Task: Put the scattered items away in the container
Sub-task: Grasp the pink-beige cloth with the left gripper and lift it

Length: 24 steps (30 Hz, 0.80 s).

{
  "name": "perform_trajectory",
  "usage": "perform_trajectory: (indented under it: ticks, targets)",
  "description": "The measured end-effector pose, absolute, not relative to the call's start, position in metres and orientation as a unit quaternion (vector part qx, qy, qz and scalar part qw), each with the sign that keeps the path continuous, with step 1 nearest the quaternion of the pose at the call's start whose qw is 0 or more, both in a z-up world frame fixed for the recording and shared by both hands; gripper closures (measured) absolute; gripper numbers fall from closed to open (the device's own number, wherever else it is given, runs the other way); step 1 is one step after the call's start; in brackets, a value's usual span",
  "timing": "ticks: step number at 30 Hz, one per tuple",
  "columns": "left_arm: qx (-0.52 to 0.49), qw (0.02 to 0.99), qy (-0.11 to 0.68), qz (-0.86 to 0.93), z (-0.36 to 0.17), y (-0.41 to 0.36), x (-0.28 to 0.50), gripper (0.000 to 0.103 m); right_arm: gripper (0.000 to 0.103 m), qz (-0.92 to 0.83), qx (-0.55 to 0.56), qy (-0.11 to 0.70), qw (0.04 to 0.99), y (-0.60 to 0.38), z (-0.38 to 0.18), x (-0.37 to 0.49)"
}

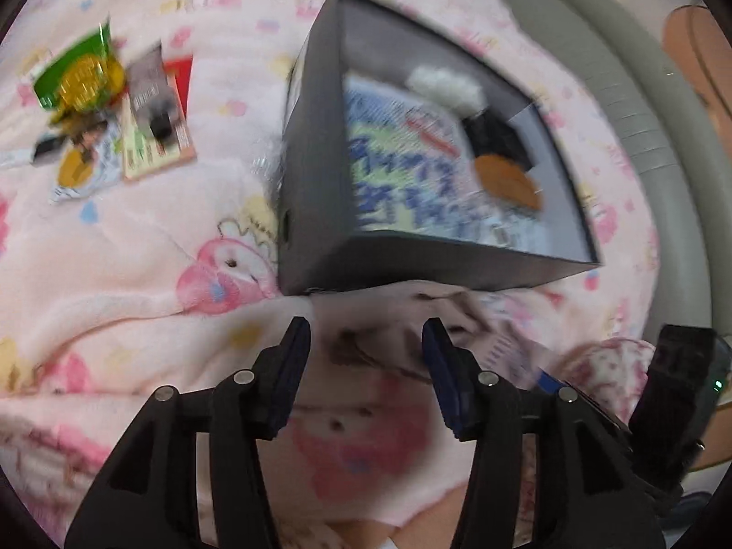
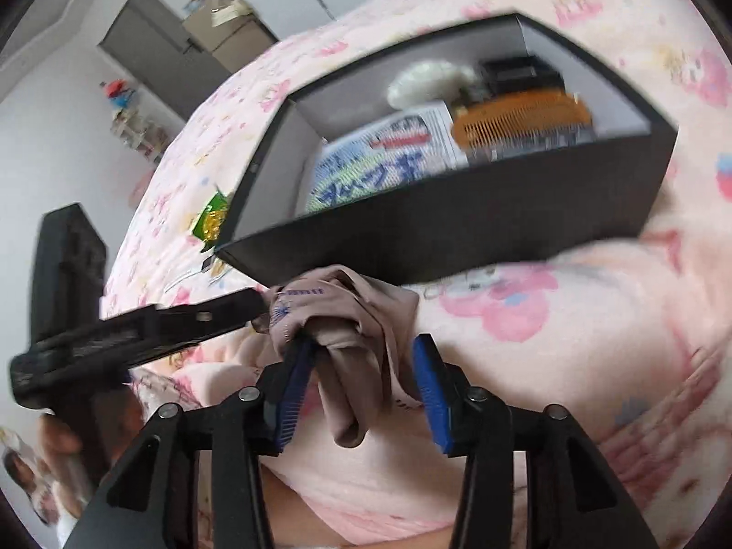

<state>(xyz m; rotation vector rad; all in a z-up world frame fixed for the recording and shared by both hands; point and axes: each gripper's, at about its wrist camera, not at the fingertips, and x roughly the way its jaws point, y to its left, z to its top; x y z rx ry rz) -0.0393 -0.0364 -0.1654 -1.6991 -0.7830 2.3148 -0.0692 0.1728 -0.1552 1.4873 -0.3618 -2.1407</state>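
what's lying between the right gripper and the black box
A bunched brown cloth lies between the right gripper and the black box, hanging down between its open jaws; the left gripper reaches its edge. Right wrist view.

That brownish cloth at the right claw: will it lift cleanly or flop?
Likely floppy: the brown cloth is already bunched in soft folds between the right claw fingers. Probably light, and loose ends may drape and catch the black box rim.

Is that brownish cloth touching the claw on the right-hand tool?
Touching. In the right wrist view the brown cloth drapes against the left blue pad of the right claw, while a gap separates it from the other pad.
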Motion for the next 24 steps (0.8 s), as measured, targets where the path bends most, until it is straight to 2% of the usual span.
perform_trajectory:
  ticks: [2, 4, 5, 6, 12, 19, 24]
  targets:
    - [-0.571, 0.108, -0.3, 0.757, -0.18, -0.038, -0.045, 0.053, 0.063, -0.78, 0.557, -0.128, 0.256, 0.166, -0.162, -0.072]
    - [-0.574, 0.115, -0.296, 0.754, -0.184, -0.034, -0.046, 0.076, 0.085, -0.779, 0.557, -0.116, 0.263, 0.158, -0.162, -0.072]
    - [-0.574, 0.112, -0.284, 0.76, -0.181, -0.032, -0.045, 0.088, 0.086, -0.785, 0.548, -0.113, 0.266, 0.158, -0.157, -0.071]
    - [-0.567, 0.116, -0.28, 0.765, -0.176, -0.032, -0.042, 0.092, 0.089, -0.79, 0.54, -0.111, 0.267, 0.158, -0.153, -0.069]
    - [-0.512, 0.112, -0.274, 0.807, -0.13, -0.052, -0.014, 0.098, 0.091, -0.846, 0.479, -0.064, 0.225, 0.175, -0.109, -0.067]
    - [-0.514, 0.087, -0.246, 0.817, -0.124, -0.062, -0.006, 0.098, 0.088, -0.843, 0.49, -0.028, 0.219, 0.175, -0.114, -0.067]
    - [-0.518, 0.09, -0.267, 0.807, -0.131, -0.077, 0.0, 0.091, 0.088, -0.846, 0.488, -0.035, 0.213, 0.183, -0.11, -0.061]
